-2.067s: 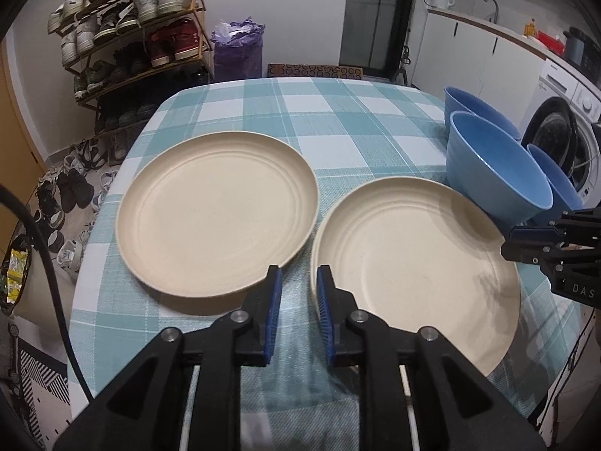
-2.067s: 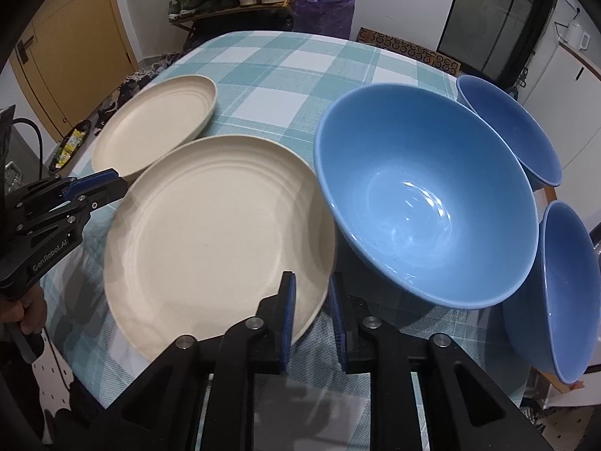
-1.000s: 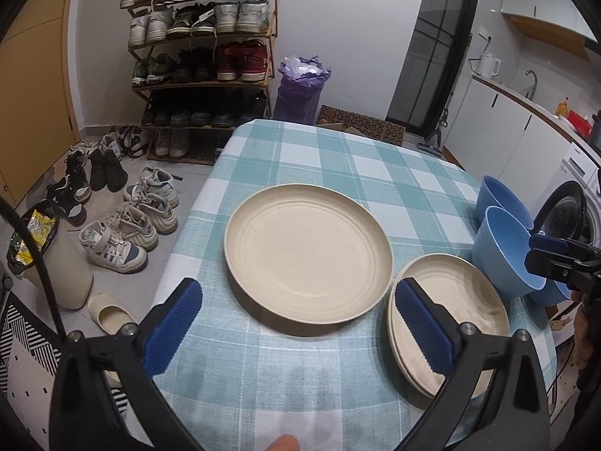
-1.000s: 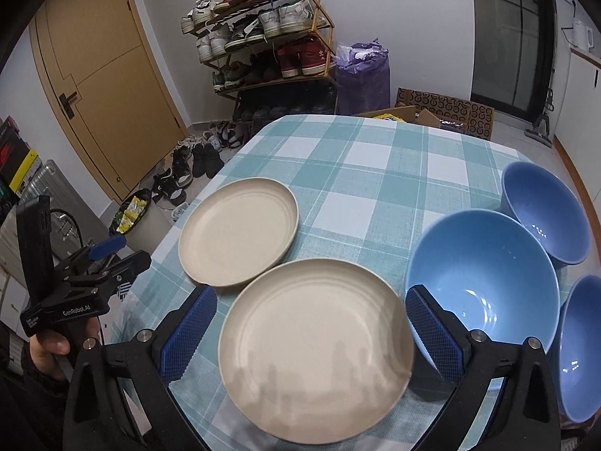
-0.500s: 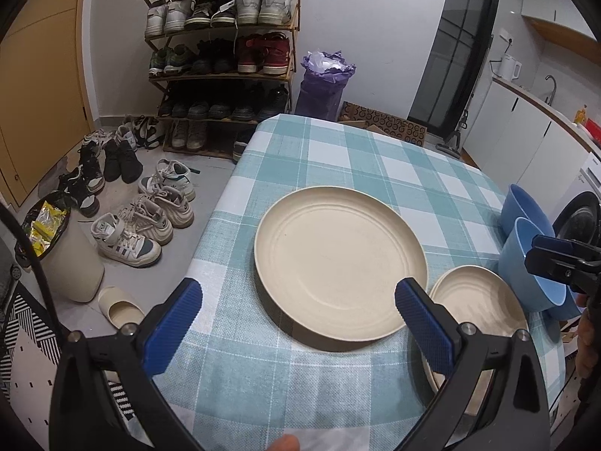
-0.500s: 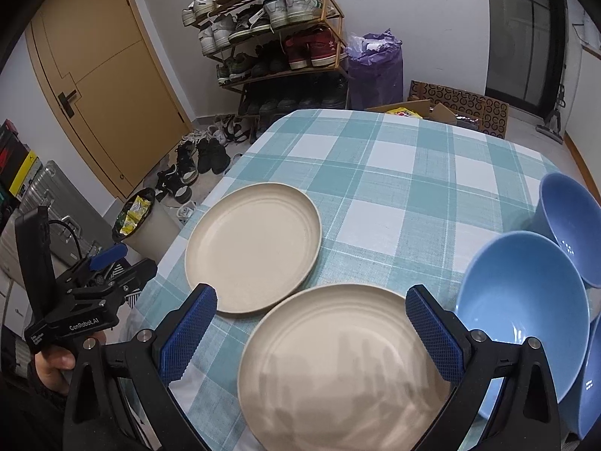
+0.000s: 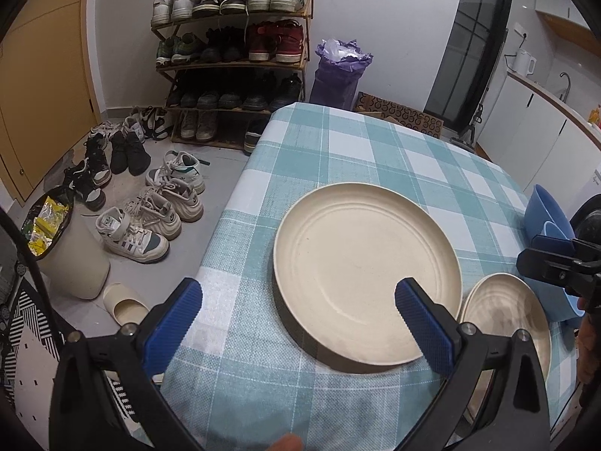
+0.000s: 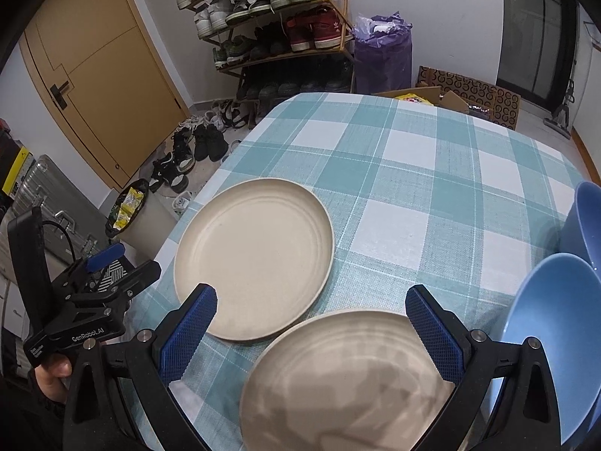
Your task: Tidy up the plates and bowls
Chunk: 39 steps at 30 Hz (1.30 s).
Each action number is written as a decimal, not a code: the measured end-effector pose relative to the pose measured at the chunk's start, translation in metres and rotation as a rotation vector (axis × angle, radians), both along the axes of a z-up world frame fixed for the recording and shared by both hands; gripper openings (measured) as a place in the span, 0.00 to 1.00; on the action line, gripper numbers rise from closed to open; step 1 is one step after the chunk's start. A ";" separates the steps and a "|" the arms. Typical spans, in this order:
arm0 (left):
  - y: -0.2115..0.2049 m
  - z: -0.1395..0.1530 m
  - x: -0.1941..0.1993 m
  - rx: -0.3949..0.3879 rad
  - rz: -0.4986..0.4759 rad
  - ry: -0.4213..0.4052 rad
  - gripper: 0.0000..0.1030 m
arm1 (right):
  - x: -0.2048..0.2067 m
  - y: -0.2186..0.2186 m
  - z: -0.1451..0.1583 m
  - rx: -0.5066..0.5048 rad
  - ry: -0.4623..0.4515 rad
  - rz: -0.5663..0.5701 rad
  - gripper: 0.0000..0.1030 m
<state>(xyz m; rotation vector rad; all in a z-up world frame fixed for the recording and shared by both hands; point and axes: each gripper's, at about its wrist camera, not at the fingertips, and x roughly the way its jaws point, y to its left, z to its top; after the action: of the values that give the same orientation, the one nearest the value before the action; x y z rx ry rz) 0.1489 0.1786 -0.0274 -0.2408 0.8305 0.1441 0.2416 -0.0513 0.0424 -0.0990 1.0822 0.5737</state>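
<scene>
Plates lie side by side near the table's front-left corner, unstacked.
We hold the left gripper [image 7: 296, 319] and right gripper [image 8: 310, 317] spread wide and empty; we should pinch the left plate [image 7: 366, 272] by its rim, then lower it level onto the near plate [image 8: 349, 379], clear of the bowls [image 8: 556, 338] at the table [image 8: 413, 173] right edge.

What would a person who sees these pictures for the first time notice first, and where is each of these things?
Two cream plates on the teal checked tablecloth stand out first: the far plate lies near the table's left edge, and the near plate lies close in front of the right gripper, whose blue pads are spread wide. Blue bowls crowd the table's right edge, and a full shoe rack stands behind against the wall.
</scene>
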 end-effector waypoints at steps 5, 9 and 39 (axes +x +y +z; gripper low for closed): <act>0.003 -0.008 0.009 0.011 0.008 0.020 1.00 | 0.011 0.008 -0.013 -0.012 0.020 -0.001 0.99; 0.003 -0.014 0.015 0.021 0.002 0.038 1.00 | 0.019 0.012 -0.024 -0.022 0.039 -0.005 0.99; 0.008 -0.047 0.033 -0.001 -0.016 0.125 0.81 | 0.046 0.036 -0.085 -0.057 0.172 0.023 0.72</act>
<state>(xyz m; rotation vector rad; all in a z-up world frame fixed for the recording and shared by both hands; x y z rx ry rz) 0.1820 0.1870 -0.0748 -0.2274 0.9564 0.1448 0.2880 -0.0152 -0.0431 -0.1134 1.2657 0.5802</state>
